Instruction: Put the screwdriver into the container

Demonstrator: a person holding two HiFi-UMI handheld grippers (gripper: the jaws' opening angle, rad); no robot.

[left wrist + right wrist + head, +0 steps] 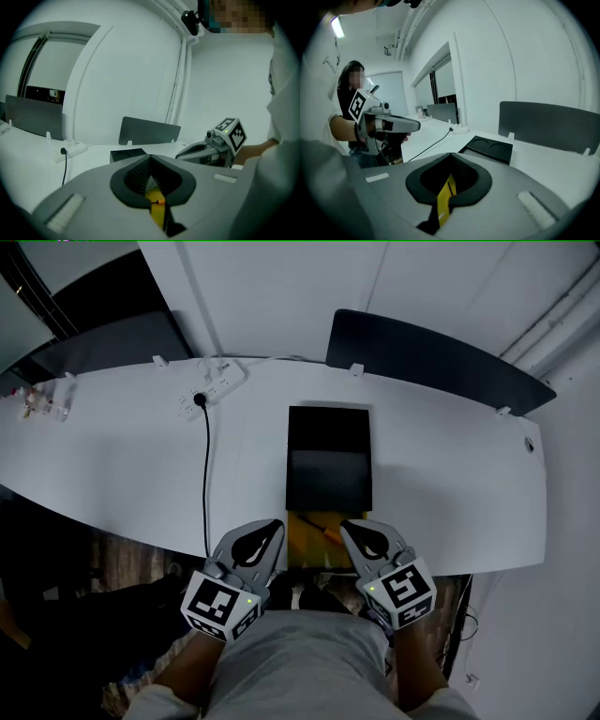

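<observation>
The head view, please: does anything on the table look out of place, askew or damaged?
Nothing looks spilled or damaged. The black container sits square on the white table. Only a yellow item lies right at the table's near edge, with what seems a small orange-tipped tool on it; it is too small to tell more.

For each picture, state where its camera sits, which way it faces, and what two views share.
Head view: on the head, steeply down at the white table; left gripper, right gripper, forearms show.
Left gripper view: on that gripper, across the table; own shut jaws, right gripper show.
Right gripper view: likewise; own shut jaws, left gripper show.
All share the black container.
</observation>
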